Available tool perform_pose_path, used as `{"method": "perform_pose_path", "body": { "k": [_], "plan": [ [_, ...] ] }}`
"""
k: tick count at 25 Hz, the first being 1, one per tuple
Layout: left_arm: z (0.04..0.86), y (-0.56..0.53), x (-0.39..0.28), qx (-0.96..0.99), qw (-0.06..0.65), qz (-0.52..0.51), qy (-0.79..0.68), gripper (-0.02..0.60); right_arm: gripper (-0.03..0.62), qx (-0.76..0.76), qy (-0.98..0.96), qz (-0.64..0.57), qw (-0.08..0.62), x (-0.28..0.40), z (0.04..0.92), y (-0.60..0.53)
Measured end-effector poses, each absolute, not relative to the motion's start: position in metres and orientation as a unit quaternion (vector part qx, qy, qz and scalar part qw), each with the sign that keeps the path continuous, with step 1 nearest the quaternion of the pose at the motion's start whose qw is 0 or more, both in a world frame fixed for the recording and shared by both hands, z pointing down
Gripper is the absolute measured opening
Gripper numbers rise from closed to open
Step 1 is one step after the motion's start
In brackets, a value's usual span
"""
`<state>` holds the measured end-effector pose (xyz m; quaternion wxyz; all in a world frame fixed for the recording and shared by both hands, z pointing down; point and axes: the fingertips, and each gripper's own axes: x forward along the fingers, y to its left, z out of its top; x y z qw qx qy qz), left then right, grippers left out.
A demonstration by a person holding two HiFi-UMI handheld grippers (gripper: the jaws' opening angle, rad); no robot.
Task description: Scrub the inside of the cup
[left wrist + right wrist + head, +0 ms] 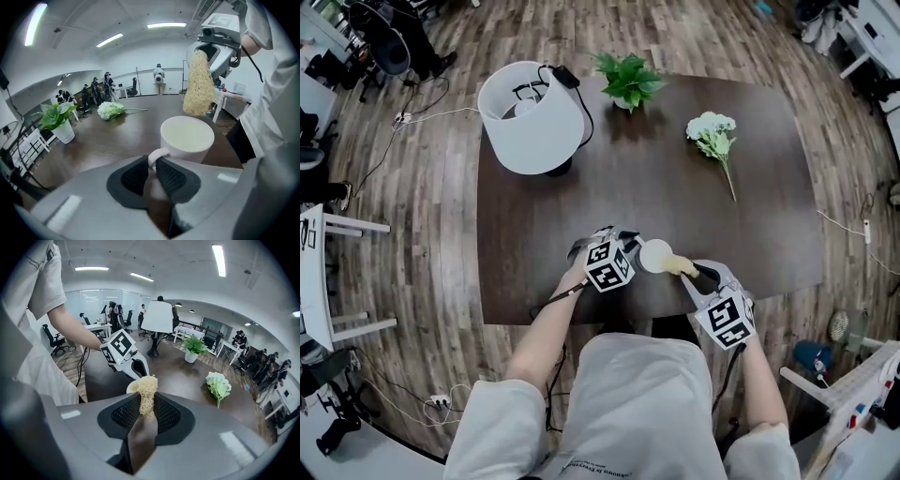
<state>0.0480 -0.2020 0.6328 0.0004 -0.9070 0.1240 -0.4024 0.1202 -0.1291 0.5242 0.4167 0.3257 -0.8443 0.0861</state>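
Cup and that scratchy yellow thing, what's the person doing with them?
A person looks ready to scrub a white cup. The left gripper pinches the cup's handle, near the front edge of the dark table. The right gripper clamps a yellow fibre scrubber, whose tip hangs right at the cup's mouth, not down inside it.

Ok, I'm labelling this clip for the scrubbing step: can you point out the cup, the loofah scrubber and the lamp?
cup (187, 135), left gripper view, on its open mouth.
loofah scrubber (198, 84), left gripper view, middle of its fibrous body.
lamp (534, 117), head view, on its white shade.
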Motion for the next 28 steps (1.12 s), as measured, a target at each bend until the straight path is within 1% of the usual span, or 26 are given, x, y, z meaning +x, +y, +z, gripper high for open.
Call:
{"method": "perform_pose_path", "body": {
  "k": [3,5,7,9,11,13,16,20,23,28],
  "plan": [
    [0.631,-0.19,0.042,-0.89,-0.029,-0.408,0.199,0.054,0.112,0.317,-0.84,0.072,0.435,0.116,0.529,-0.135],
    [0.631,-0.177,0.039,-0.88,-0.064,-0.399,0.249,0.052,0.11,0.308,-0.838,0.062,0.446,0.116,0.531,-0.138],
    [0.632,-0.165,0.04,-0.874,-0.094,-0.385,0.281,0.054,0.11,0.288,-0.838,0.051,0.462,0.114,0.533,-0.139],
    [0.632,-0.16,0.042,-0.87,-0.108,-0.377,0.299,0.054,0.11,0.257,-0.841,0.03,0.476,0.108,0.532,-0.142],
    [0.631,-0.157,0.045,-0.869,-0.113,-0.372,0.306,0.054,0.109,0.22,-0.843,0.01,0.491,0.1,0.531,-0.141],
    [0.632,-0.148,0.049,-0.87,-0.115,-0.371,0.304,0.054,0.109,0.184,-0.832,-0.002,0.523,0.096,0.538,-0.133],
    [0.633,-0.13,0.054,-0.872,-0.12,-0.369,0.297,0.054,0.109,0.14,-0.798,-0.032,0.586,0.099,0.568,-0.123],
    [0.63,-0.117,0.058,-0.876,-0.119,-0.367,0.29,0.054,0.109,0.078,-0.767,-0.048,0.635,0.096,0.603,-0.105],
    [0.631,-0.109,0.065,-0.88,-0.116,-0.364,0.281,0.054,0.107,0.061,-0.756,-0.038,0.651,0.097,0.622,-0.092],
    [0.633,-0.103,0.067,-0.884,-0.102,-0.368,0.27,0.054,0.106,0.087,-0.756,-0.012,0.649,0.097,0.627,-0.088]
  ]
}}
